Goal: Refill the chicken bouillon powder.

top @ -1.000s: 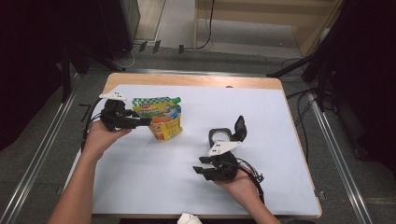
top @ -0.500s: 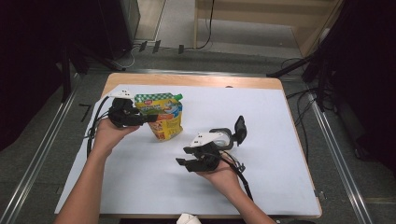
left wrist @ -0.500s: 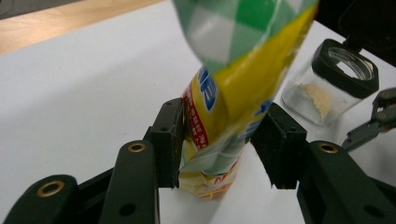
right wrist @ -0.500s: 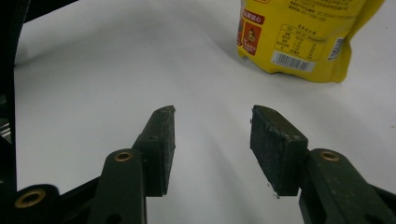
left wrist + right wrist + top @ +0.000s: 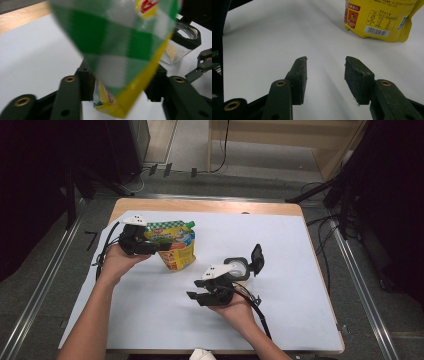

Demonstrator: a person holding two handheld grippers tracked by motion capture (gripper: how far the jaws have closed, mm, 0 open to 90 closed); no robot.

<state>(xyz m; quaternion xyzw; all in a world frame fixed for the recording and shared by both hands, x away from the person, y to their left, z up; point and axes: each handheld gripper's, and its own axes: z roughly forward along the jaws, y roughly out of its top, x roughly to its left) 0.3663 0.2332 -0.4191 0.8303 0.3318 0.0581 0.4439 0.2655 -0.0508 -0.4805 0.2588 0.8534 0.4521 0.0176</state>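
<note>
Overhead, the high view shows a wooden table (image 5: 210, 206) covered by a pale, smooth sheet (image 5: 300, 270), with grey floor, metal rails and dark cables around it. At the left of the sheet, the left gripper (image 5: 150, 246) grips a standing pouch (image 5: 172, 245) by its side, near the top. The pouch is glossy, green-and-white checked above and yellow below, with a green cap at its upper corner. Nearer the middle, the right gripper (image 5: 196, 297) hovers low over bare sheet with its jaws apart and nothing between them; they have just closed a little. Just behind that hand stands a clear jar (image 5: 239, 268) with a black rim and a black flip lid raised on its hinge.

Next, the left gripper view looks from very close: the pouch (image 5: 120, 50) is a blurred checked panel with a yellow folded edge, pinched between the two black jaws, which have just been closing. Beyond it the jar (image 5: 180, 42) shows pale grains at its bottom.

Finally, the right gripper view gives the pouch's (image 5: 382, 17) back: yellow film with a barcode and a printed table, standing on the sheet. The right gripper's (image 5: 325, 75) rough dark pads (image 5: 358, 75) stand well apart over empty sheet, the pouch farther ahead.
</note>
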